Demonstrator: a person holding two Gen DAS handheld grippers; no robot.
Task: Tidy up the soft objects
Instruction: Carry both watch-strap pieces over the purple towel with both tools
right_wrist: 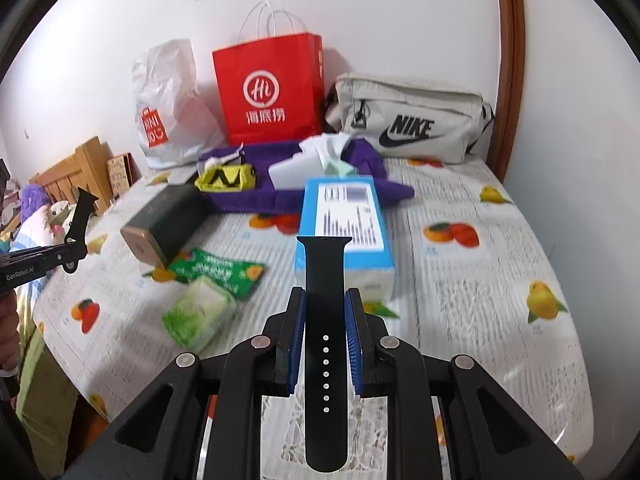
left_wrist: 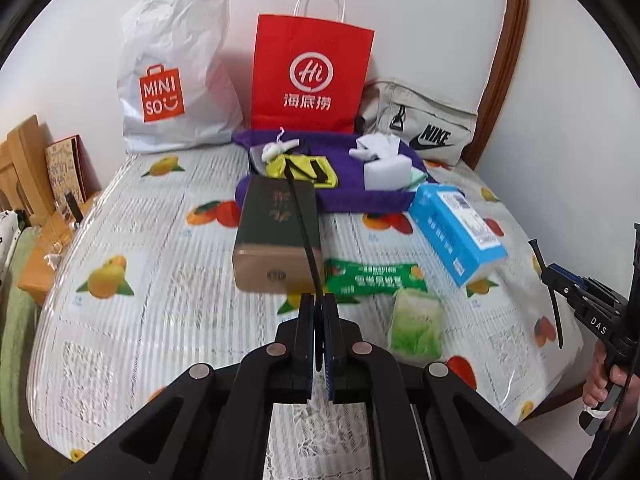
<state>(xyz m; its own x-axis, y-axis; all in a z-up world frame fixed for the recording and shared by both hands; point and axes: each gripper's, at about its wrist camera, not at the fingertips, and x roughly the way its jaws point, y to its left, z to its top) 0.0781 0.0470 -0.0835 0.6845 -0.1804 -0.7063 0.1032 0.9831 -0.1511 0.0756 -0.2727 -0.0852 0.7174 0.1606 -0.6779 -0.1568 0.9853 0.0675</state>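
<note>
**Two claws, two straps, over the bed**

The left claw (left_wrist: 319, 300) is pinched fully shut on a thin black strap (left_wrist: 302, 224) seen edge-on. The right claw (right_wrist: 325, 300) stands slightly apart, clamping a black watch band (right_wrist: 326, 360) flat between its pads. Both straps hang above the bed (right_wrist: 500, 240), nearer than the blue box (right_wrist: 344, 216).

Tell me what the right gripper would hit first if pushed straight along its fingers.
Probably the blue rectangular cardboard box lying on the bed: it sits right beyond the right gripper and its black strap. Depth is uncertain.
</note>
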